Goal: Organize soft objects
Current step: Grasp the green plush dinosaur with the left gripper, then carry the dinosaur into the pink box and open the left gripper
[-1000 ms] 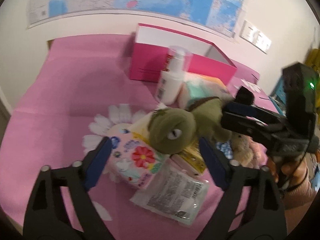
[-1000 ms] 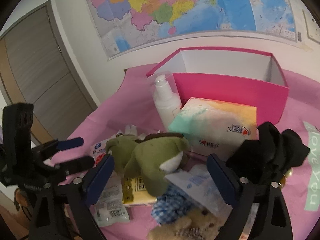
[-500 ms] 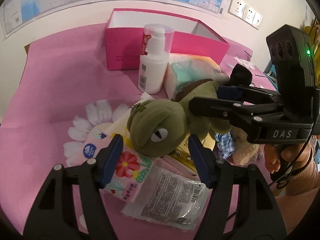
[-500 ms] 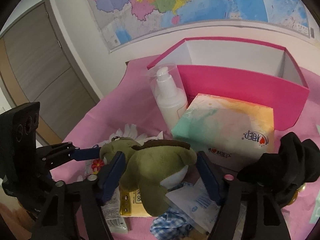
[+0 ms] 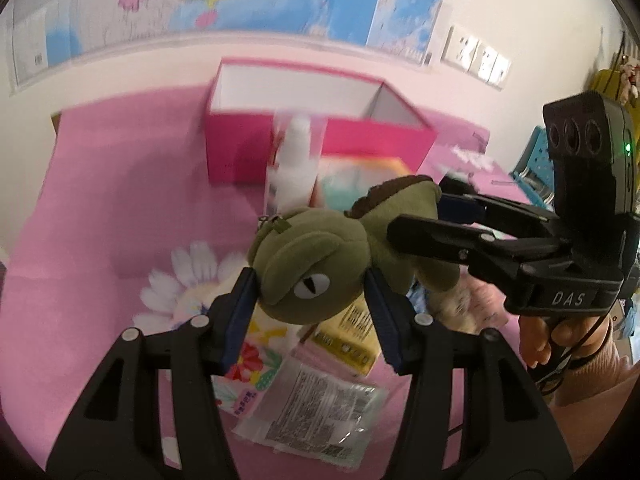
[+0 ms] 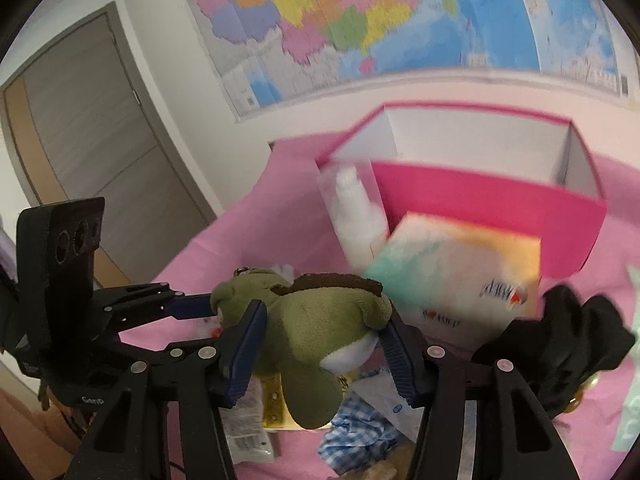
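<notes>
One green turtle toy (image 5: 320, 264) was pinched by two closing grippers: the left gripper (image 5: 310, 312) squeezed its head, the right gripper (image 6: 320, 344), marked "DAS", its body.

The pump bottle (image 5: 294, 172) and tissue pack (image 6: 460, 272) are blurred, labels unreadable.

Fuzzy cloth turtle (image 5: 316, 256), glossy cardboard box (image 5: 236, 152)

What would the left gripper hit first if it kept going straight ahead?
Nothing new: the left gripper, jaws closing, already has the plush's head between its pads. Straight beyond stands the white bottle, though depth is unclear.
</notes>
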